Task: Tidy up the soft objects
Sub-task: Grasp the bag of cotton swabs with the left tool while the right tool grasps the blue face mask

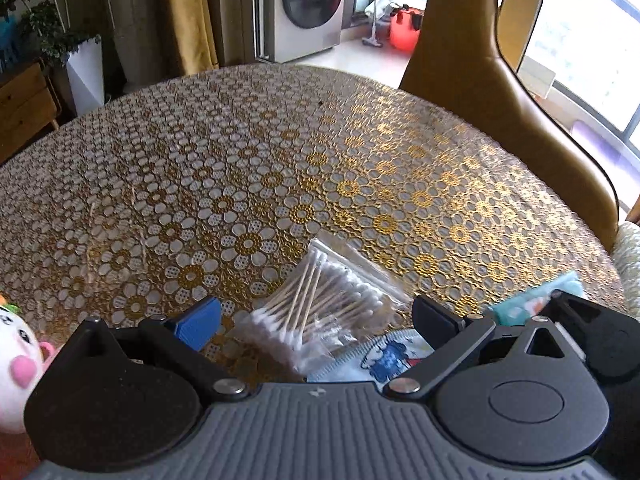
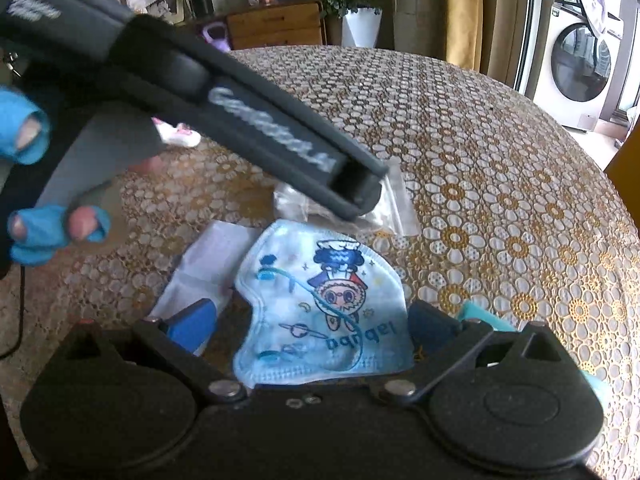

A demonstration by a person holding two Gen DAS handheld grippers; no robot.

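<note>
Both sets of jaws are spread wide with nothing pinched in either. Left gripper [image 1: 316, 320] has the clear zip bag of cotton swabs [image 1: 320, 300] sitting right in the gap between its fingers, with the edge of the kids' face mask [image 1: 384, 356] just under the right finger. A teal tissue pack [image 1: 532, 300] pokes out just past that finger, and a white plush toy [image 1: 16, 356] sits off beyond the left one. Right gripper [image 2: 312, 324] has the same mask [image 2: 320, 304], cartoon print up, lying flat between its fingers, a white folded tissue [image 2: 204, 264] by the left finger. Further out the other gripper's body [image 2: 256, 136] hovers over the swab bag [image 2: 396, 208]. All of it's on the gold floral lace tablecloth [image 1: 280, 152]
</note>
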